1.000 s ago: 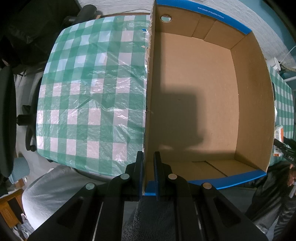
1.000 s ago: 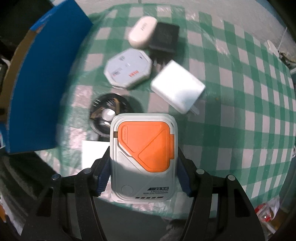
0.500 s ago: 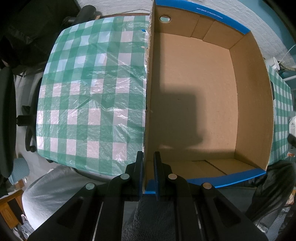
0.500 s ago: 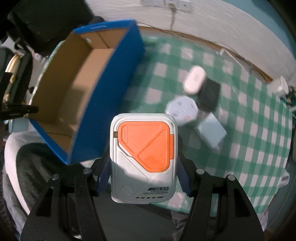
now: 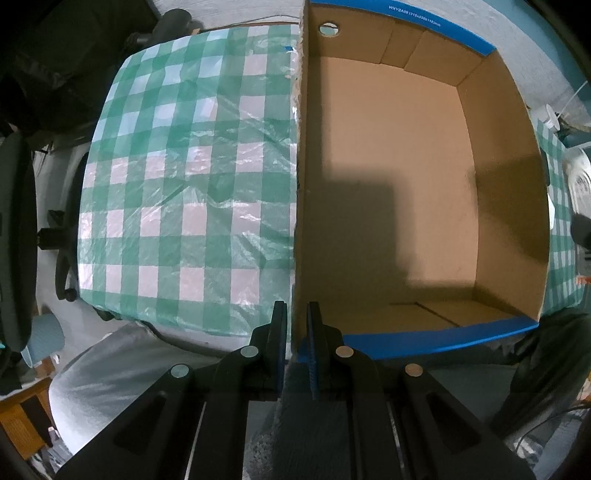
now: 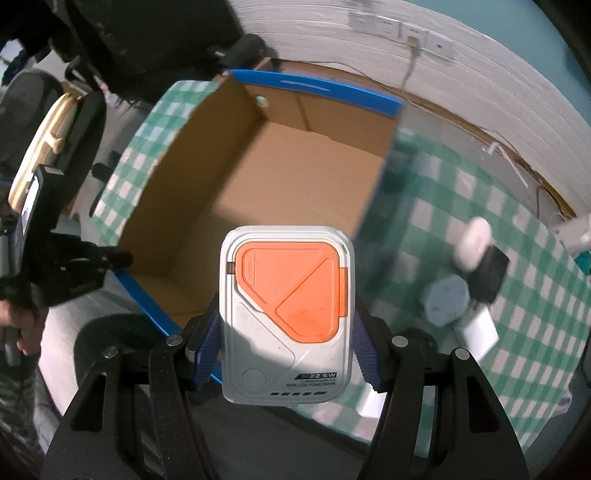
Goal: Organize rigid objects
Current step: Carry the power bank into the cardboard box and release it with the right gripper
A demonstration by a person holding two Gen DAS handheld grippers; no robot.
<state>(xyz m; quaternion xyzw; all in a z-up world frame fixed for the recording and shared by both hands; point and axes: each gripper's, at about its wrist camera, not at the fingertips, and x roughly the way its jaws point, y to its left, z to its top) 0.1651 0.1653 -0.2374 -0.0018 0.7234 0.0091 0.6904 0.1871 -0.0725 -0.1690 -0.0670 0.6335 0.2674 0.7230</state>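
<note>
An open cardboard box (image 5: 502, 184) with blue outer sides stands on the green checked tablecloth (image 5: 177, 177); nothing lies inside it. My left gripper (image 5: 295, 317) points straight down, shut on the box's left wall near its front corner. My right gripper (image 6: 286, 317) is shut on a white and orange power bank (image 6: 286, 310), held in the air over the near right part of the box (image 6: 177, 177). Left on the cloth to the right are a white oval case (image 6: 474, 243), a black block (image 6: 489, 273), a grey octagonal device (image 6: 445, 299) and a white charger (image 6: 478, 332).
A white wall with sockets (image 6: 402, 31) and a cable runs behind the table. Dark chairs (image 5: 14, 236) stand off the table's left side. A hand (image 6: 18, 325) holding the left gripper shows at the left edge of the right wrist view.
My right gripper has carried the power bank up and leftward, from above the loose items to over the box. The left gripper has kept its hold on the box wall.
</note>
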